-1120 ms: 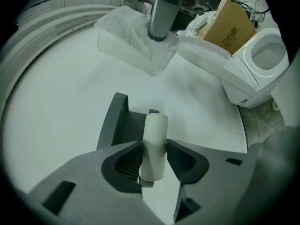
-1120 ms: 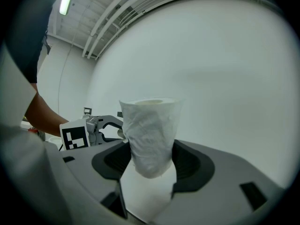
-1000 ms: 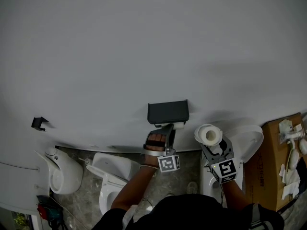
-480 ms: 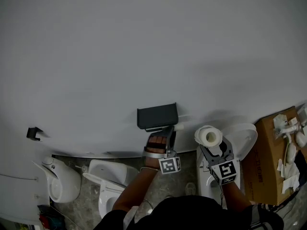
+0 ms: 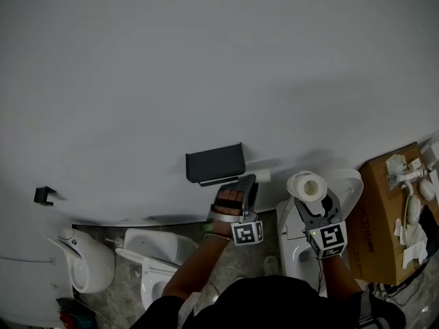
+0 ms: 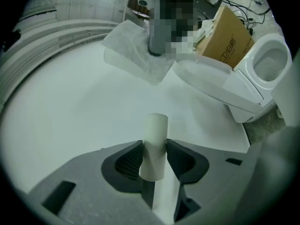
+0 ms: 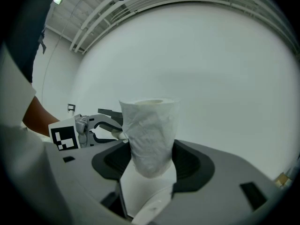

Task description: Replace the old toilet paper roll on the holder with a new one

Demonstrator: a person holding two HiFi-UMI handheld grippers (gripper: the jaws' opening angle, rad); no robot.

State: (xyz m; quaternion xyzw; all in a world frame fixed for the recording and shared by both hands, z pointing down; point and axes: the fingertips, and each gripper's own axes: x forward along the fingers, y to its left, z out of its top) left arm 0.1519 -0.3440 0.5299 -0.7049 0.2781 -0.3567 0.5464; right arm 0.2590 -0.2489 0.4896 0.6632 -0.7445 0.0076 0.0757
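**A:** What surrounds the two grippers?

**B:** A plain white wall (image 5: 206, 60) fills most of the head view. On it hangs a dark grey box-shaped paper holder (image 5: 215, 163). Far to the left there is a small black wall hook (image 5: 44, 195). Below stand a white ceramic toilet with a raised lid (image 5: 351, 189), a second white toilet (image 5: 159, 249), and a brown cardboard box (image 5: 381, 218) with white fittings on top.

**A:** And the task's things?

**B:** The left gripper (image 6: 154, 146) pinches a bare pale cardboard tube (image 6: 155, 125) between its jaws, just right of the holder's lower corner. The right gripper (image 7: 151, 149) has its jaws clamped on a full white toilet paper roll (image 7: 150, 121), denting its middle. It holds the roll well right of the holder, in front of the raised lid.

**A:** What stands in the way?

**B:** The left gripper and its tube lie between the roll and the holder.

**A:** What is hard to see?

**B:** I cannot tell whether the tube touches the holder. The holder's underside is hidden behind the left gripper. The person's arms cover part of both toilets, and the picture's edge cuts the box off.
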